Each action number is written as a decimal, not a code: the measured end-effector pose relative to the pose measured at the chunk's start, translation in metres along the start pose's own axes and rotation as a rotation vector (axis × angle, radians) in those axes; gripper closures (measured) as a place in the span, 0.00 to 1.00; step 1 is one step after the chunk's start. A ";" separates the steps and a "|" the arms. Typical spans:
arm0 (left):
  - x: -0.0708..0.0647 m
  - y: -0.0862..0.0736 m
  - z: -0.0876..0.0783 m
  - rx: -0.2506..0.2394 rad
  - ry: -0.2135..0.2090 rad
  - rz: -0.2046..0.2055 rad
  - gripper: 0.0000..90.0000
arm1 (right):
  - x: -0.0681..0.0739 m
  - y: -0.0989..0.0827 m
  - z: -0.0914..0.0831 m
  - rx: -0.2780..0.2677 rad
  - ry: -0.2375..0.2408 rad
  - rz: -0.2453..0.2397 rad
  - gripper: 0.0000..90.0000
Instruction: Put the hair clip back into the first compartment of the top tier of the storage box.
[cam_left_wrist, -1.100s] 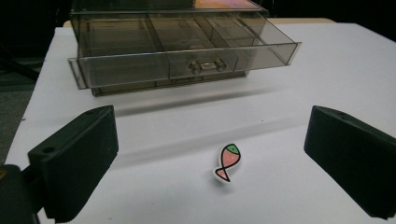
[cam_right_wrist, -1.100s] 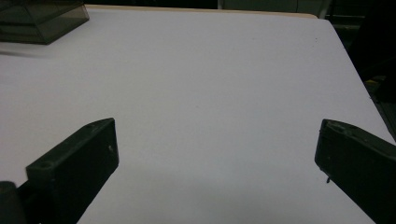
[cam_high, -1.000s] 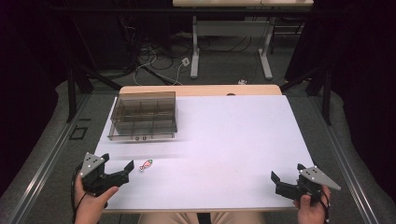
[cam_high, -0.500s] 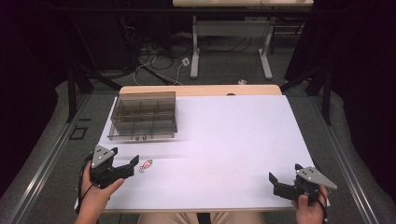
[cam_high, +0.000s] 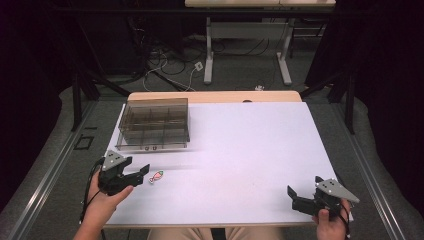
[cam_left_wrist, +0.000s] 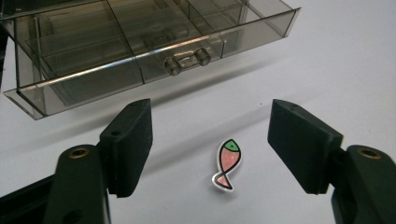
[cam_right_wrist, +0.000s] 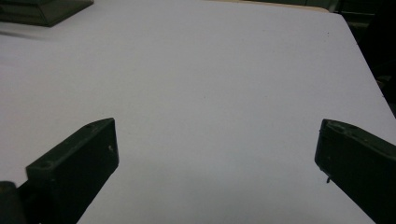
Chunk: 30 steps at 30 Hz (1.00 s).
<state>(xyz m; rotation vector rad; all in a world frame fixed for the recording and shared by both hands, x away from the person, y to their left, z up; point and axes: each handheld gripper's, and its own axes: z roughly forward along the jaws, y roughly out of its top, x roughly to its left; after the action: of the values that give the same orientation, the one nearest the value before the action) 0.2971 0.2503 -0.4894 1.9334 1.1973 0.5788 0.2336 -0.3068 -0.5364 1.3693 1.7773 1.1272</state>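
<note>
Where the fish sticker (cam_left_wrist: 227, 163) lies flat on the white table (cam_high: 250, 150) near its left front, the left gripper (cam_high: 141, 173) frames it, jaws closing, partly open, not touching it. Just beyond stands the smoky compartment box (cam_high: 154, 124). The right gripper (cam_high: 293, 195), wide open and empty, rests far right. Cables (cam_high: 165, 65) and desk legs (cam_high: 208, 55) crowd the dark floor behind.
</note>
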 end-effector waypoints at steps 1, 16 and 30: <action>0.000 0.000 0.003 0.009 0.000 -0.002 0.36 | 0.000 0.000 0.000 0.008 0.001 -0.008 0.00; 0.001 0.000 0.025 0.135 -0.047 -0.042 0.50 | 0.000 0.000 0.000 0.019 0.000 0.001 0.00; 0.001 0.002 0.039 0.223 -0.097 -0.081 0.54 | -0.003 -0.001 0.000 0.014 0.011 0.003 0.00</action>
<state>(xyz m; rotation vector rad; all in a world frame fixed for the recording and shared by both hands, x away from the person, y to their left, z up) 0.3261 0.2360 -0.5109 2.0606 1.3167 0.3154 0.2343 -0.3096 -0.5373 1.3769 1.7947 1.1277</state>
